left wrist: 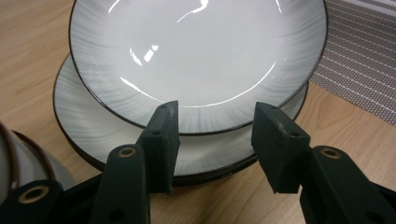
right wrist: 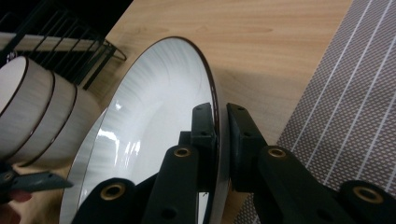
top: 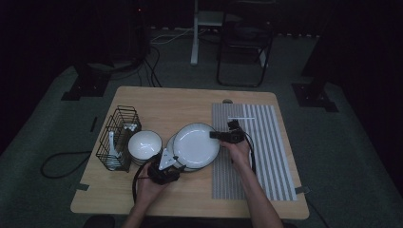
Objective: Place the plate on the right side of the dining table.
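I see a wooden table (top: 157,99) at frame centre carrying a wire rack (top: 119,137) at left, bowls (top: 144,145), stacked plates (top: 187,166) mid-frame, and a striped mat (top: 266,152) at right.

Wooden table (top: 157,102) stood on grey carpet, dark room round it. Black wire rack (top: 119,137) sat at the table's left edge w/ white utensils inside. Stack of white bowls (top: 144,145), dark-rimmed, just right of the rack. Grey striped mat (top: 266,156) covered the table's right part, front to back. Behind the table: black folding chair (top: 244,47) & a white post (top: 195,33), cables on the floor near them. Another cable (top: 62,164) looped on the carpet, left of the table.
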Available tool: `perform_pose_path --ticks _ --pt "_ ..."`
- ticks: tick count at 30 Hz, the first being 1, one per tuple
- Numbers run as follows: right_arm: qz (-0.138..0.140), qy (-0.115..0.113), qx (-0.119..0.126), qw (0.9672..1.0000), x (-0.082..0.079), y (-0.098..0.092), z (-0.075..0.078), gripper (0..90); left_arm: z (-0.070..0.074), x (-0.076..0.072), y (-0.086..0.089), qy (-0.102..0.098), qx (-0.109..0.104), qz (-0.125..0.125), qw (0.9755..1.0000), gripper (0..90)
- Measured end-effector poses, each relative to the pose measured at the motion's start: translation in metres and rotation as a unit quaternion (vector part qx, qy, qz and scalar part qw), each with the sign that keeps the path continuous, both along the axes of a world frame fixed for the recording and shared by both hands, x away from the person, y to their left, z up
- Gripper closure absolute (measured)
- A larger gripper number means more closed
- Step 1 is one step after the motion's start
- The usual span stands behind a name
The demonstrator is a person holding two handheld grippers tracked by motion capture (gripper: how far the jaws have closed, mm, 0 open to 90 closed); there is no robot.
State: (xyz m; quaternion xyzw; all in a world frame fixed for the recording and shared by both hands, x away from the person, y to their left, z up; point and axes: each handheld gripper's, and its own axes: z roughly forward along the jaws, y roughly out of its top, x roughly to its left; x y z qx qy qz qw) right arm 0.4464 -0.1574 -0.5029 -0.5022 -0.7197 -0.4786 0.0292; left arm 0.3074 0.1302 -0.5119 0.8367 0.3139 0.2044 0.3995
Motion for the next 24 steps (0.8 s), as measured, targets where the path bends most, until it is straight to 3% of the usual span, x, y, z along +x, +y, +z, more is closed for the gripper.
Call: perform_pose_path --ticks 7,11,21,24 --pt "-0.017 -0.004 -0.001 0.9998 -0.002 -0.002 0.004 83.0 0.01 -0.006 0.001 -0.01 -0.008 -0.015 0.9998 50.2" --pt "-0.028 -0.002 0.007 0.9996 -0.002 -0.006 0.006 82.6 0.015 -0.015 -0.001 -0.017 -0.012 -0.041 0.999 49.7" --pt "-0.049 -0.007 0.018 0.9986 -0.003 -0.021 0.012 82.1 0.01 -0.018 0.002 -0.002 -0.025 -0.059 0.9979 48.6" --pt "-0.058 -0.008 0.023 0.998 -0.004 -0.027 0.014 82.1 0.009 -0.022 0.003 -0.007 -0.024 -0.063 0.9977 48.1"
